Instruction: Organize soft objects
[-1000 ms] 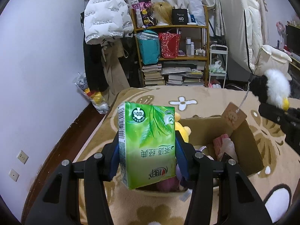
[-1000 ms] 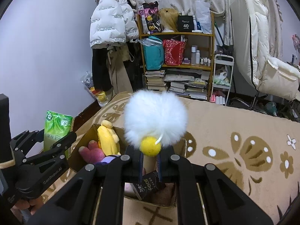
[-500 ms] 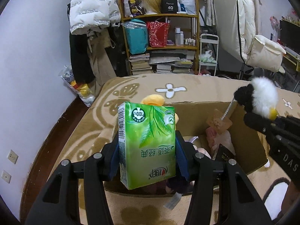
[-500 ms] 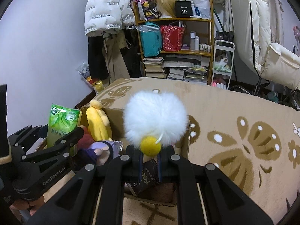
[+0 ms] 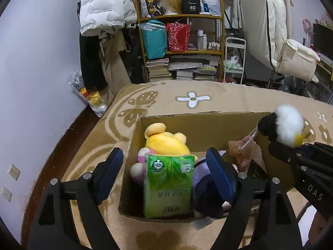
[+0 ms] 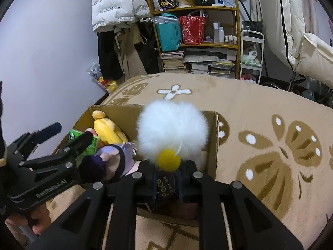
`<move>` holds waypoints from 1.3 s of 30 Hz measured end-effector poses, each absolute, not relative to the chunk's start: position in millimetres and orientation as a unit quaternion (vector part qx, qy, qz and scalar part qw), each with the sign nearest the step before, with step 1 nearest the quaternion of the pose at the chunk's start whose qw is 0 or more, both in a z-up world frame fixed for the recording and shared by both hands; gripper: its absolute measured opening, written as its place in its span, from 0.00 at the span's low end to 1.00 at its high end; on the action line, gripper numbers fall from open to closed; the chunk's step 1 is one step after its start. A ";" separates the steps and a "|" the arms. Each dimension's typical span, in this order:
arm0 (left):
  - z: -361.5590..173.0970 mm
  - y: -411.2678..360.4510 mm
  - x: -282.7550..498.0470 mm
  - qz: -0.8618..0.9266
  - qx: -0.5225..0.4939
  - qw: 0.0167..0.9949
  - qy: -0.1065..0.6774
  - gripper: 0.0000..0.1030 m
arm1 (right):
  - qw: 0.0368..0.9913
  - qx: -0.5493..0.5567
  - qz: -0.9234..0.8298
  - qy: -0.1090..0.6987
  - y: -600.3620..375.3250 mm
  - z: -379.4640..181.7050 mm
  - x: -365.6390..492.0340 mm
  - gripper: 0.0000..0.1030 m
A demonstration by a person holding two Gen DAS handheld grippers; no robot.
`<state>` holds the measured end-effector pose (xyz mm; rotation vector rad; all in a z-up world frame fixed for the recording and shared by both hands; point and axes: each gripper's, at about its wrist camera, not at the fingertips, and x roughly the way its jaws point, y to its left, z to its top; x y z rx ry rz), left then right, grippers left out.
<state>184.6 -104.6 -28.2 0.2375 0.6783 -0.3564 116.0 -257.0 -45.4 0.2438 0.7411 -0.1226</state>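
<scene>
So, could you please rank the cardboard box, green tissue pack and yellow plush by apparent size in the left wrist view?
1. Cardboard box, clearly largest.
2. Green tissue pack and yellow plush: unsure, since the pack is nearer and hides part of the plush.

A lived-in bedroom at home: a bed under a tan flower-patterned blanket (image 5: 208, 91), a cluttered wooden shelf (image 5: 181, 16) of books and bags, a white puffer jacket (image 5: 104, 6) hanging on the wall.

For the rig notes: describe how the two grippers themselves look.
Both are matte black frames with silver screw heads at the joints. The left gripper carries dark blue pads on its fingers and white "GenRobot.AI" lettering on its side. The right gripper shows white letters "DAS" on its frame. No cables or sleeves are visible.
</scene>
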 end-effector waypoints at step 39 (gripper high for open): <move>28.4 -30.2 104.0 -0.100 0.134 0.935 0.313 0.98 | 0.931 0.069 -0.137 0.331 -232.9 21.5 48.0 1.00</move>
